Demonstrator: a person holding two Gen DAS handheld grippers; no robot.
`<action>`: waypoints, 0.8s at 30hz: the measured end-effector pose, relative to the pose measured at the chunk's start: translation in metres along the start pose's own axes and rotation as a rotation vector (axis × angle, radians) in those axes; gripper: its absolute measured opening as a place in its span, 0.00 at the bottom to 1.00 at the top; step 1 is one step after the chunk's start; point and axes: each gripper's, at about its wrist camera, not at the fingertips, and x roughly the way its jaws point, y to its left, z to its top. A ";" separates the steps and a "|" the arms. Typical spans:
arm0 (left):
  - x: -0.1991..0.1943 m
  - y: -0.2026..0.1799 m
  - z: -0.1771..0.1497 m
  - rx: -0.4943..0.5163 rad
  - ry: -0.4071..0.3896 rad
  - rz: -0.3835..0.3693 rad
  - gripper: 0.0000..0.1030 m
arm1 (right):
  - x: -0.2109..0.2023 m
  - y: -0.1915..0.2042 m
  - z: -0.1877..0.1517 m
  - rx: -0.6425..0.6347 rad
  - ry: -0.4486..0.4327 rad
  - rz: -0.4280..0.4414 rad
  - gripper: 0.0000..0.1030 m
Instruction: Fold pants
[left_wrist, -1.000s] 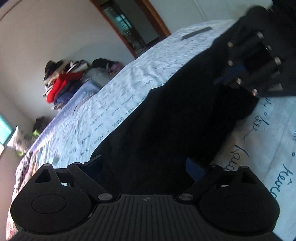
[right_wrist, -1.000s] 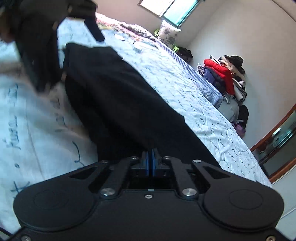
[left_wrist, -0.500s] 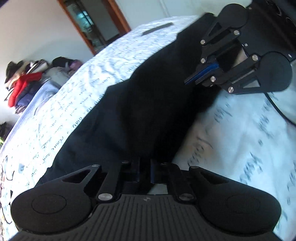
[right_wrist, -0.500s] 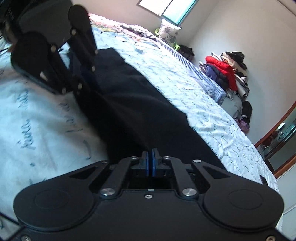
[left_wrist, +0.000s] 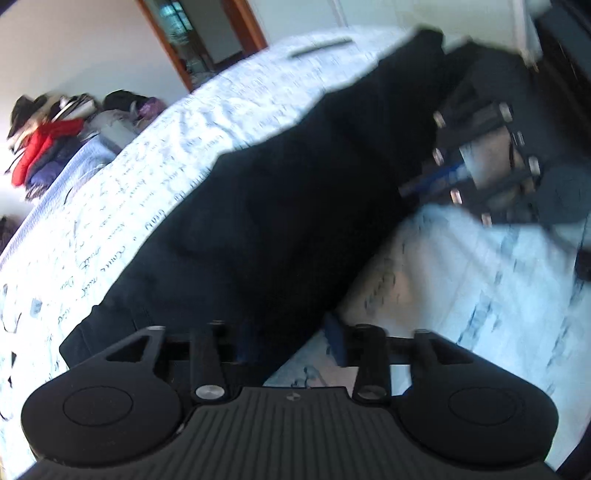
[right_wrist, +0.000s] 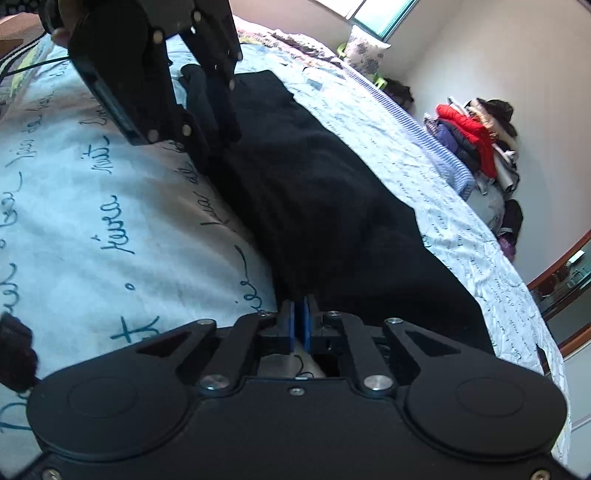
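Black pants lie stretched along a light blue bed sheet printed with script. My left gripper sits low at the pants' near edge, and its jaws are opening with that edge between the fingers, not pinched. In the right wrist view the left gripper points down onto the pants at the far end. My right gripper is shut, its blue pads together right at the pants' hem; no cloth shows between them. The right gripper also shows against the pants' right edge.
A heap of clothes with a red jacket lies past the bed's far side, also visible as the clothes heap. A wooden door frame stands behind. A flat dark object rests on the far sheet. A pillow sits under the window.
The left jaws went from wide to shut, and now stand part open again. The left gripper tipped further down onto the pants. The right gripper stayed shut and crept forward.
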 end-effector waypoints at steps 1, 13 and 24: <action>-0.003 0.002 0.005 -0.040 -0.018 -0.017 0.54 | -0.007 -0.005 -0.002 0.031 -0.018 0.011 0.06; 0.036 -0.070 0.103 -0.067 -0.167 -0.187 0.74 | -0.046 -0.088 -0.090 0.201 0.155 -0.369 0.07; 0.089 -0.132 0.147 0.067 -0.151 -0.126 0.64 | -0.035 -0.110 -0.128 -0.081 0.277 -0.496 0.34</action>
